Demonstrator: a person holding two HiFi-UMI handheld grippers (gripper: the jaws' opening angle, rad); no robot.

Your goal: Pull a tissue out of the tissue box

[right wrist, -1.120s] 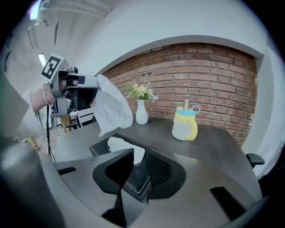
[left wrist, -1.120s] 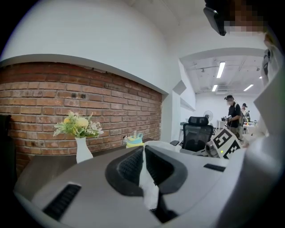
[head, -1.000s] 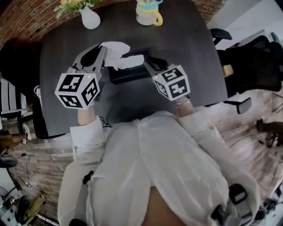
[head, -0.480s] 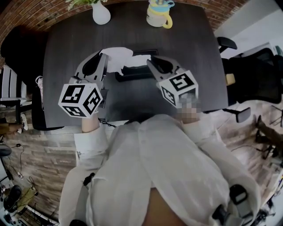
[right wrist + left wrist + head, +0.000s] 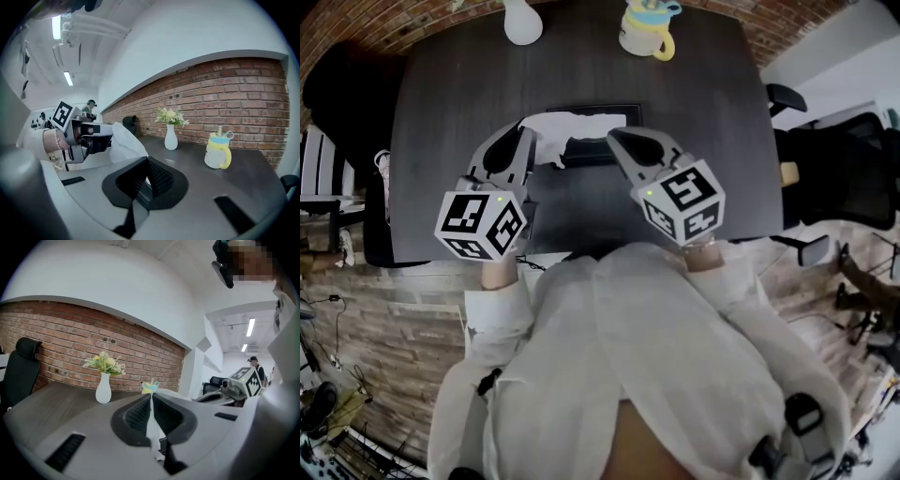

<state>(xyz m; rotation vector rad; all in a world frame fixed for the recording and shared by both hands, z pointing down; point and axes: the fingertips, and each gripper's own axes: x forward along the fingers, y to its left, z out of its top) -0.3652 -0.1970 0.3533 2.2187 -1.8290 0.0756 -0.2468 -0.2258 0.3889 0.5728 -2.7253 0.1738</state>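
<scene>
A dark tissue box [image 5: 592, 153] lies mid-table. A white tissue [image 5: 577, 121] stretches from its top slot leftward to my left gripper [image 5: 528, 139], which is shut on it. In the left gripper view a strip of the tissue [image 5: 152, 425] is pinched between the closed pads [image 5: 140, 414]. My right gripper [image 5: 615, 138] hovers over the box's right part. Its jaws have just been closing and now meet, with nothing clearly gripped. In the right gripper view the tissue [image 5: 123, 143] billows just beyond the closed jaws, held by the left gripper [image 5: 101, 136].
On the far side of the dark table [image 5: 441, 112] stand a white vase [image 5: 523, 21] of flowers and a yellow lidded mug [image 5: 649, 28], with a brick wall behind them. Black office chairs [image 5: 825, 141] stand to the right of the table.
The tissue has been drawn out and stretched flatter between the box and the left gripper, which pulled back toward me. The right gripper has lifted off the box and its jaws have closed.
</scene>
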